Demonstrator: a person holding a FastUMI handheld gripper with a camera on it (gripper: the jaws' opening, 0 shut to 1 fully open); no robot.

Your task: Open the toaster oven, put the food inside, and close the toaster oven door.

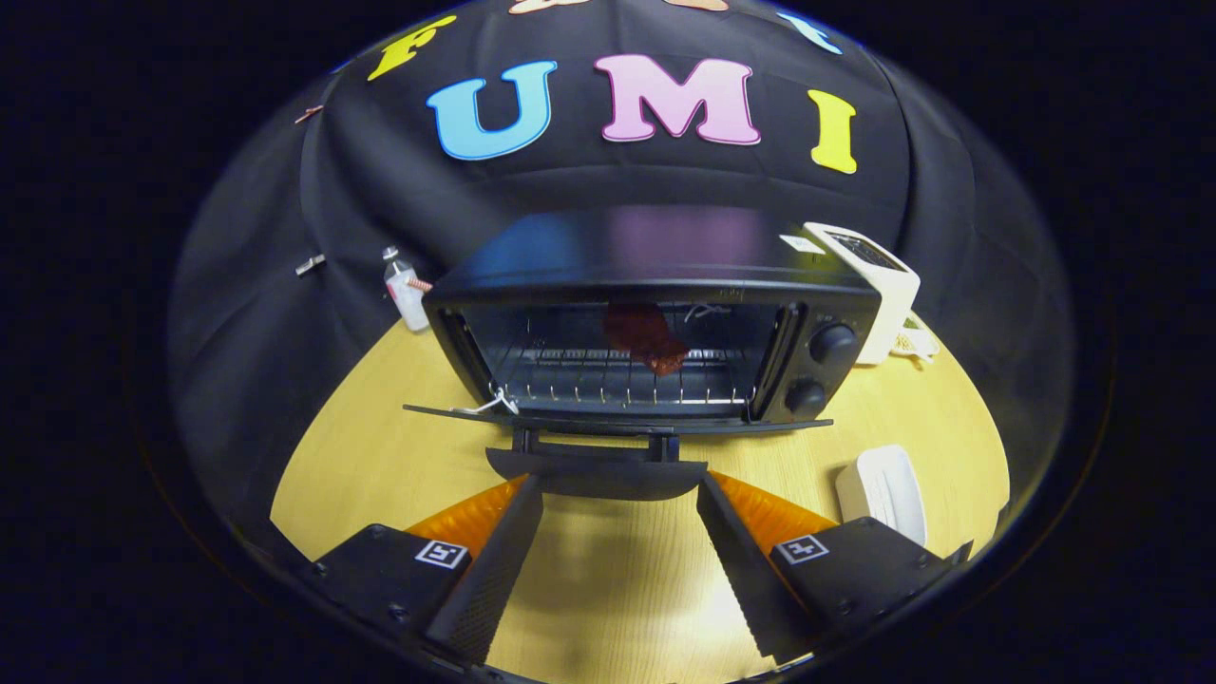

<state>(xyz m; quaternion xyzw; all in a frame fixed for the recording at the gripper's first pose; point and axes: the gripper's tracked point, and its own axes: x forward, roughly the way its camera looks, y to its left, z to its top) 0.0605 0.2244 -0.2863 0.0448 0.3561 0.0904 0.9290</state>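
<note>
A black toaster oven stands on the wooden table just ahead of my fingers, its door folded down flat toward me. A dark red piece of food lies on the wire rack inside. The door's handle sits right at my fingertips, level with them. My gripper is open, its fingers spread either side of the handle's ends and holding nothing.
A white appliance stands right of the oven, against the cloth wall. A white dish lies on the table beside my right finger. A small bottle stands left of the oven. Bare tabletop lies left of the door.
</note>
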